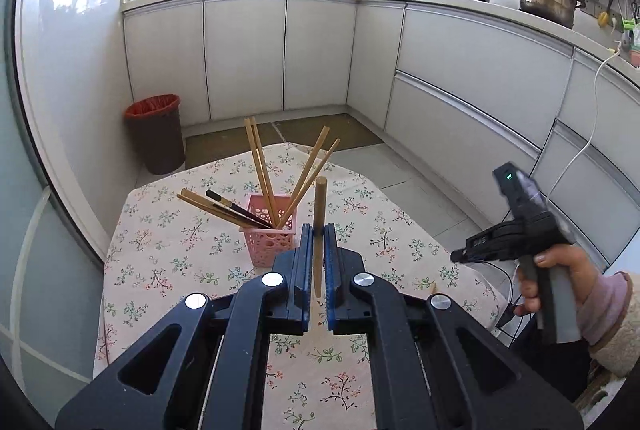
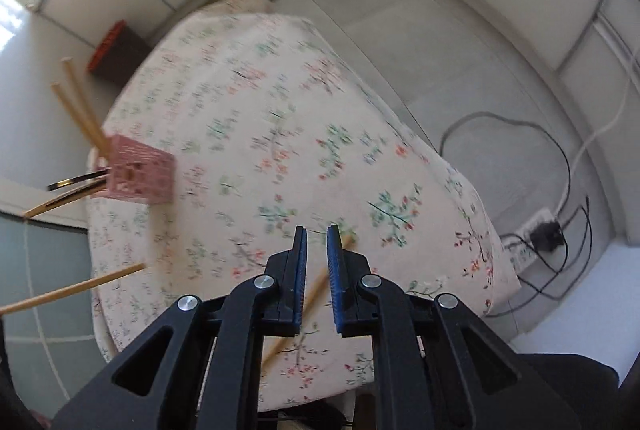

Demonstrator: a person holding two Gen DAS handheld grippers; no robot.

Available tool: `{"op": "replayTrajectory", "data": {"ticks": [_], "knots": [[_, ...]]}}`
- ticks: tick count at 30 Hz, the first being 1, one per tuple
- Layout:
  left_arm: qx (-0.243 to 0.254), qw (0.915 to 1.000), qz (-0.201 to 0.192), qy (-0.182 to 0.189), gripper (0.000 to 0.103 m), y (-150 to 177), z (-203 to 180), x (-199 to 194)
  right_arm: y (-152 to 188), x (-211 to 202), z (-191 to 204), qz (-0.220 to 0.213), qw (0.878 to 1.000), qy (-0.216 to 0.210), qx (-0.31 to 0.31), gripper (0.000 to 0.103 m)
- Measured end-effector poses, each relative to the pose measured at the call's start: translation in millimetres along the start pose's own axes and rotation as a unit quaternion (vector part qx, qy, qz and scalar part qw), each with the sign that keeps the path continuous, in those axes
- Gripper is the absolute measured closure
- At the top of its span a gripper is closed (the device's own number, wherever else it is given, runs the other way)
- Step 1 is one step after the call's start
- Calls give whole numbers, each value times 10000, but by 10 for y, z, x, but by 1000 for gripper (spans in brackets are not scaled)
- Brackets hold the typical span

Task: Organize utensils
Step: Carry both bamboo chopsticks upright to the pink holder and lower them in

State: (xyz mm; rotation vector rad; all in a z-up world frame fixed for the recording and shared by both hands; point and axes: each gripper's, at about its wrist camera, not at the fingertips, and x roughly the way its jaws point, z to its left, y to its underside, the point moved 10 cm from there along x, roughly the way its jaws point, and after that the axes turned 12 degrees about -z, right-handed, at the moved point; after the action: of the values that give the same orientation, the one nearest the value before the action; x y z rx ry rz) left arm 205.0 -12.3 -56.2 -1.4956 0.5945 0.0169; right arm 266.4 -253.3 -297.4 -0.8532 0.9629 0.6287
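My left gripper (image 1: 318, 230) is shut on a wooden chopstick (image 1: 319, 205), held upright just right of and nearer than the pink utensil basket (image 1: 267, 242). The basket stands on the floral tablecloth (image 1: 180, 250) and holds several wooden chopsticks (image 1: 260, 165) and a dark one (image 1: 236, 207). In the right wrist view my right gripper (image 2: 317, 230) is open above the cloth, with one wooden chopstick (image 2: 314, 294) lying on the cloth below its jaws. The basket (image 2: 138, 171) shows at the left, and the held chopstick (image 2: 76, 288) pokes in lower left.
A brown bin with a red liner (image 1: 156, 133) stands on the floor beyond the table. White cabinets (image 1: 244, 53) ring the room. A power strip and cables (image 2: 536, 242) lie on the floor right of the table. The right hand-held gripper (image 1: 520, 230) hovers off the table's right edge.
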Motion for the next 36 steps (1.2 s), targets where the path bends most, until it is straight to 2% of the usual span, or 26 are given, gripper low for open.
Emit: {"op": "replayTrajectory", "data": {"ticks": [3,8,9,10,11,13,16,19,23,29,36], "knots": [[8,9999,-89,80,98,-28,-33,-19,136,267,-96,285,9989,299,203,83],[16,9999,-100,106,98,-15,-4,19,435,500,130,609,9970,478,43,74],[20,9999,-106,78,98,-11,12,26,422,495,168,384,9973,617,-80,73],[22,9999,-105,54,98,-5,31,36,448,510,241,319,9973,624,-205,79],[1,9999,-99,49,98,4,48,46,460,510,274,220,9970,689,-273,91],[-52,9999,-90,46,98,24,78,56,476,502,345,68,9975,630,-318,95],[-100,9999,-65,39,98,42,112,67,465,420,435,-95,9992,310,-251,95],[-185,9998,-86,12,99,2,170,72,360,123,610,-414,9985,-117,-350,95],[-265,9995,-138,-33,99,-108,217,65,176,-423,908,-893,9917,-670,-638,95],[-282,9992,-231,-165,99,-304,274,19,-167,-1251,1304,-1505,9742,-1382,-958,95],[-284,9980,-475,-291,99,-692,314,-44,-465,-2077,1740,-2090,9505,-1938,-1235,95]]}}
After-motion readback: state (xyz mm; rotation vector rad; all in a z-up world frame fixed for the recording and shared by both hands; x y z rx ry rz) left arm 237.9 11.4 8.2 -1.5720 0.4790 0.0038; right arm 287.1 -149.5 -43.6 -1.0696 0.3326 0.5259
